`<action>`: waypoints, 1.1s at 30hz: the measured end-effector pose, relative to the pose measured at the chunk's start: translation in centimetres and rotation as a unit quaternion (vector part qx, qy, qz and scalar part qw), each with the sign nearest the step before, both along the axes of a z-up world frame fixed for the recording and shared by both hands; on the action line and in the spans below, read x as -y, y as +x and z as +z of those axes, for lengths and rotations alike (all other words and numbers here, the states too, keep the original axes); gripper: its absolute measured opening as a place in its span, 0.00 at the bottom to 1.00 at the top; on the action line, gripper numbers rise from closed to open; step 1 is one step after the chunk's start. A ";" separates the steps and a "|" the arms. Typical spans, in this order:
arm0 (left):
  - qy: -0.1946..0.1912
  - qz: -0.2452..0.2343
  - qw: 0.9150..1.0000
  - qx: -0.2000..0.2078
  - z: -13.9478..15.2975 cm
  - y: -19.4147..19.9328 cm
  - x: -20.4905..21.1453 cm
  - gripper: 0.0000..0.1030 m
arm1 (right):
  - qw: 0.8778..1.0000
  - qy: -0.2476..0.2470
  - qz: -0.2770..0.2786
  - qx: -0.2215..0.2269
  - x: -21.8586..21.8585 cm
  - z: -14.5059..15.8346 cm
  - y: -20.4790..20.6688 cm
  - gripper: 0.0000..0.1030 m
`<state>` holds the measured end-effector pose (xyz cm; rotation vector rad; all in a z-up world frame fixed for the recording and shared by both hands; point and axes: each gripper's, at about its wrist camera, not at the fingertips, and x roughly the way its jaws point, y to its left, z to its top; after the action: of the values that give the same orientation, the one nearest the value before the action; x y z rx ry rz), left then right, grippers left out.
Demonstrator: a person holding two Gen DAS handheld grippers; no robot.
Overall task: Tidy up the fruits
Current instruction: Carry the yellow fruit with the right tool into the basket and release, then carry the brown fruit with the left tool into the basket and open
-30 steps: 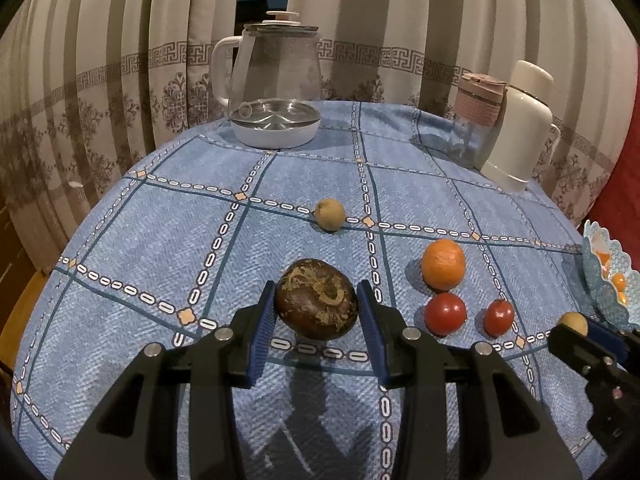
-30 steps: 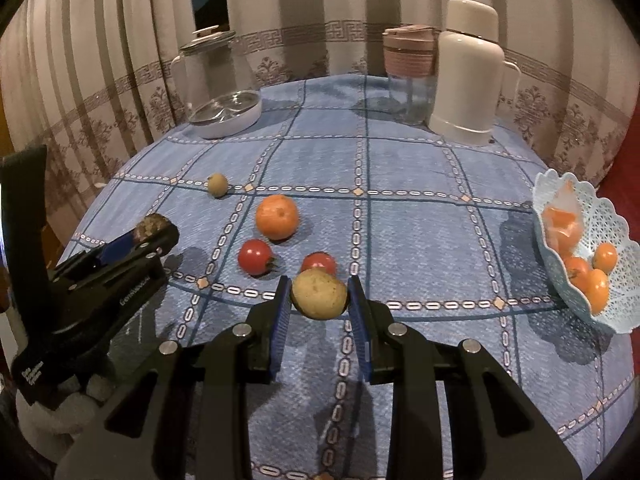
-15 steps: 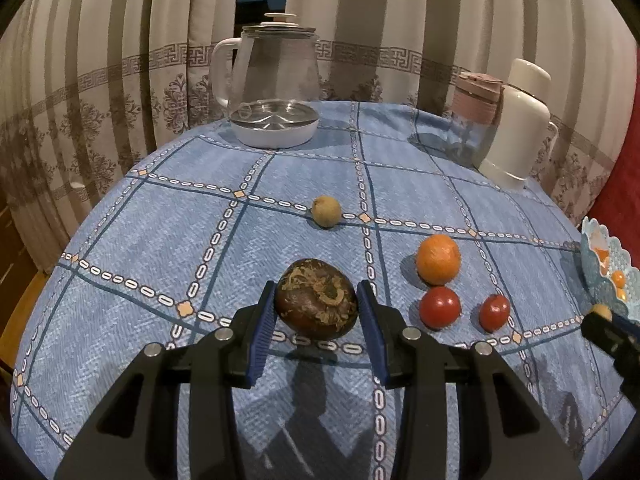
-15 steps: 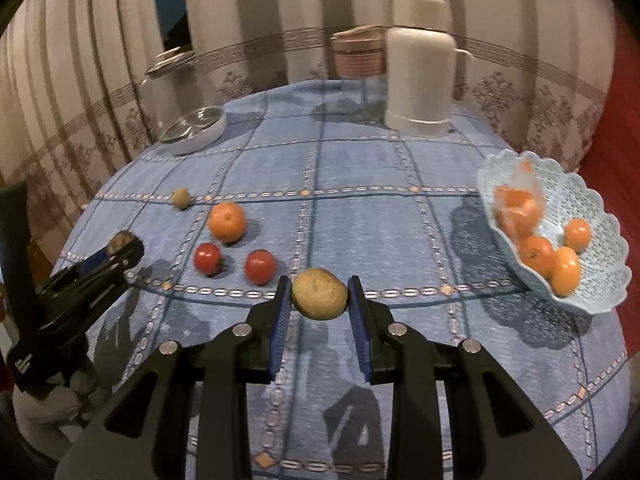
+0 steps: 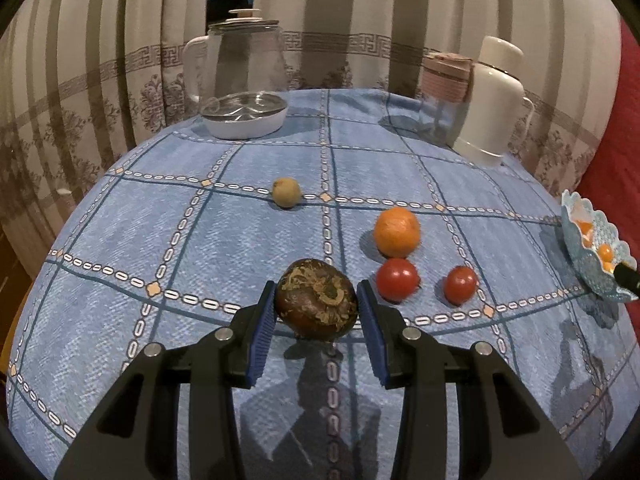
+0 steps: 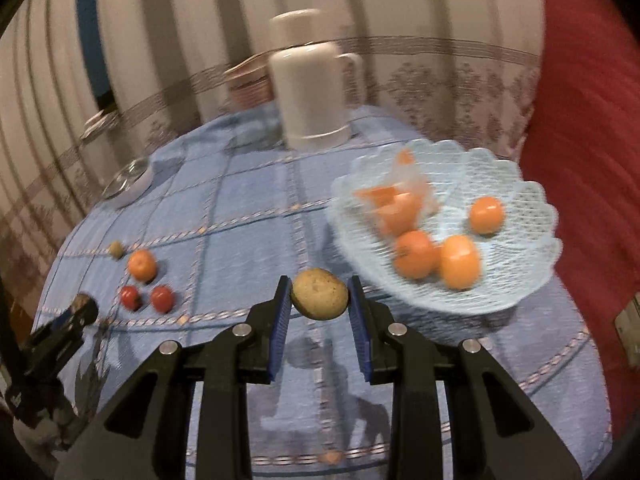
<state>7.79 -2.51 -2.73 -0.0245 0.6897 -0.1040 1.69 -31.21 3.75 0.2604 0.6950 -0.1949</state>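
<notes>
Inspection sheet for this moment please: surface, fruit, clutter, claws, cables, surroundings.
Surface: blue checked tablecloth.
Job's things: orange, two tomatoes and small tan fruit loose on cloth; lattice bowl holds orange fruits.
Clutter: glass kettle, pink-lidded jar, white flask.
Claws: left claw shut on dark brown fruit; right claw shut on tan fruit.
Cables: nothing seen.
Surroundings: striped curtains, red fabric.

light: dim, warm indoor light falling from above | shadows: dark hand-held gripper shadows lying on the tabletop (image 5: 200,240) near the lens | blur: left view staying sharp; right view smearing, basket (image 6: 520,184) and flask (image 6: 312,92) soft | distortion: fisheye bending curtains (image 5: 100,80), corners going black
</notes>
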 end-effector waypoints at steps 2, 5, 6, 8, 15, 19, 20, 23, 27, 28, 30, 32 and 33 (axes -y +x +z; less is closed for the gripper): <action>0.000 -0.005 1.000 -0.003 0.0 -0.2 0.5 0.40 | 1.000 0.001 -0.010 0.004 1.2 0.3 -0.2 0.28; 0.002 -0.013 1.000 -0.004 0.1 -0.4 1.4 0.40 | 0.999 0.000 -0.030 0.012 3.4 0.8 -0.5 0.28; 0.003 -0.015 1.000 -0.004 0.2 -0.5 1.6 0.40 | 0.999 0.000 -0.034 0.013 3.9 0.9 -0.6 0.28; 0.006 -0.020 1.000 -0.002 0.3 -0.7 2.2 0.40 | 0.999 0.002 -0.045 0.014 5.1 0.9 -0.8 0.28; 0.013 -0.036 0.999 0.004 1.1 -1.2 4.1 0.40 | 0.998 0.003 -0.065 0.004 8.3 -0.1 -0.4 0.29; 0.017 -0.043 0.999 0.005 1.3 -1.4 5.0 0.40 | 0.998 0.010 -0.070 0.002 9.3 -0.6 0.0 0.31; 0.017 -0.046 0.999 0.005 1.4 -1.5 5.3 0.40 | 0.997 0.012 -0.072 0.004 9.4 -0.6 -0.1 0.38; 0.017 -0.053 0.998 0.004 1.6 -1.5 6.0 0.40 | 0.996 0.016 -0.087 0.019 10.1 -0.4 -0.8 0.60; 0.020 -0.064 0.998 0.006 1.9 -1.5 7.2 0.40 | 0.995 0.019 -0.093 0.024 10.8 -0.4 -1.5 0.60; 0.020 -0.067 0.998 0.006 2.0 -1.5 7.5 0.40 | 0.995 0.020 -0.094 0.025 11.0 -0.5 -1.7 0.60; 0.018 -0.076 0.997 0.006 2.2 -1.4 8.3 0.40 | 0.994 0.020 -0.101 0.027 11.3 -0.6 -2.2 0.60; 0.016 -0.085 0.996 0.006 2.4 -1.5 9.1 0.40 | 0.994 0.023 -0.107 0.030 11.7 -0.6 -2.6 0.60; 0.015 -0.091 0.996 0.007 2.6 -1.5 9.6 0.40 | 0.993 0.024 -0.109 0.032 11.9 -0.7 -2.8 0.60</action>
<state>6.29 -12.14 -0.17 0.0686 0.6791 -0.2689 -1.13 -43.08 3.10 0.3876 0.6081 -0.3765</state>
